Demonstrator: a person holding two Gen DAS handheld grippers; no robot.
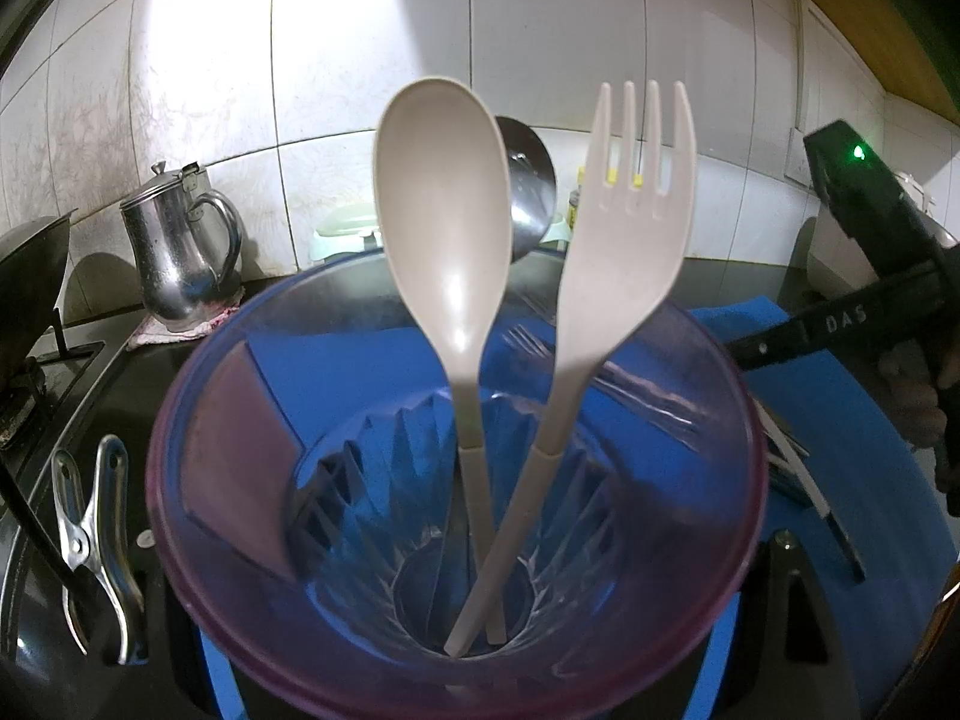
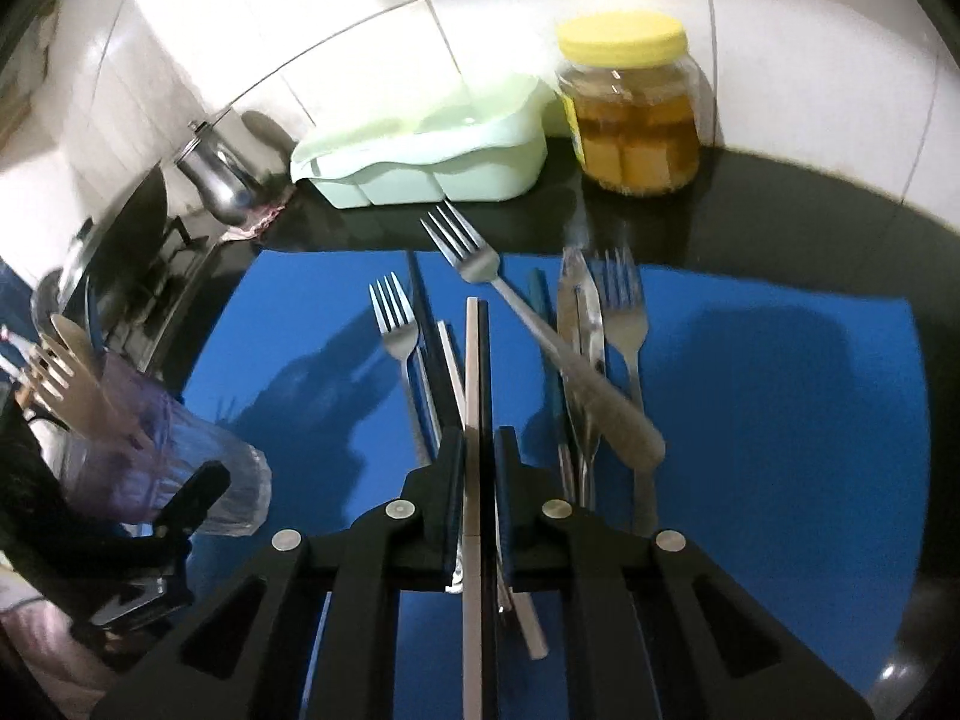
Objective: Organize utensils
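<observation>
Clamping a flat metal utensil handle (image 2: pixel 474 420), the right gripper (image 2: pixel 479 456) has its 2 black fingers pressed narrow on the strip, which runs straight up between them above the blue mat (image 2: pixel 780 420); no earlier view is given for comparison. On that mat lie 3 steel forks, 1 (image 2: pixel 396 330) toward the left edge, 1 (image 2: pixel 480 264) angled across the far edge with its tines over the dark counter (image 2: pixel 780 228), 1 (image 2: pixel 624 312) right of centre beside a steel knife (image 2: pixel 576 330). The left gripper (image 1: pixel 456 678) holds the purple-tinted clear cup (image 1: pixel 252 480) by its sides at the mat's left edge, tilted toward its camera; a beige plastic spoon (image 1: pixel 444 228) and beige plastic fork (image 1: pixel 630 228) stand inside, handles crossing at the bottom.
</observation>
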